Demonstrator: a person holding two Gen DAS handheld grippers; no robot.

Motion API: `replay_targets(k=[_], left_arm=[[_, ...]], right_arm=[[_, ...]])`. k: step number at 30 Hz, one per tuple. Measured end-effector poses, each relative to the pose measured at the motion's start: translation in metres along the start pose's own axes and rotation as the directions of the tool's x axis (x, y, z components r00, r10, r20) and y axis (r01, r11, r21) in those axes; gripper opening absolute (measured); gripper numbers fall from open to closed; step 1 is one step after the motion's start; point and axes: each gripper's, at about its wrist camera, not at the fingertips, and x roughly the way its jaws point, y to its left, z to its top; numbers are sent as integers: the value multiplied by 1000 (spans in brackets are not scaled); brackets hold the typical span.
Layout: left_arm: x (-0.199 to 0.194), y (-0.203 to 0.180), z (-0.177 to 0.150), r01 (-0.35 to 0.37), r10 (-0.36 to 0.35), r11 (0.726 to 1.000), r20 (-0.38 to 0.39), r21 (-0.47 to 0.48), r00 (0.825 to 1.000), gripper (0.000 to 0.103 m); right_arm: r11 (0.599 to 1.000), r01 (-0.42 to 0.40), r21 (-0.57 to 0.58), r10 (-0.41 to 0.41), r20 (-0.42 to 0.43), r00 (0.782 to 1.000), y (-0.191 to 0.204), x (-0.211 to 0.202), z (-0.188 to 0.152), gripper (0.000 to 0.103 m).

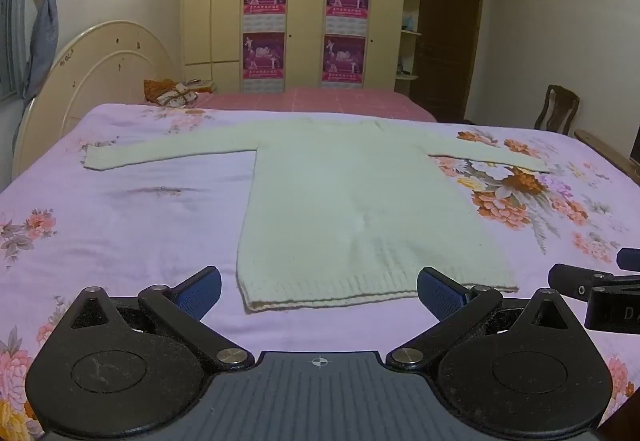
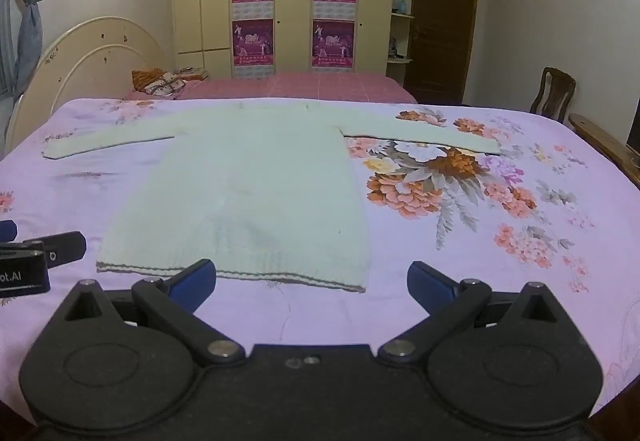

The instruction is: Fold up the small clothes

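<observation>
Item: pale knitted sweater [image 1: 360, 209], spread flat, sleeves out, on flowered bedsheet [image 1: 120, 233], hem nearest; left gripper [image 1: 319, 291] and right gripper [image 2: 311, 283] both wide apart, empty, short of hem; advise pinching each sleeve cuff cleanly, folding inward.

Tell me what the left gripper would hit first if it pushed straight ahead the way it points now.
Probably the ribbed hem of the pale green knitted sweater, lying flat on the floral lilac bedsheet. The open left gripper tilts downward at it with nothing between; depth is uncertain.
</observation>
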Motion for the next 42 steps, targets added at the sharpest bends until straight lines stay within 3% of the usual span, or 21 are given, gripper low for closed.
replay_targets(k=[42], left_arm=[[2,-2,1,-11,11,1000,-1,9,1000,103]], right_arm=[[1000,-4,1,4,-1,1000,-2,2,3,102]])
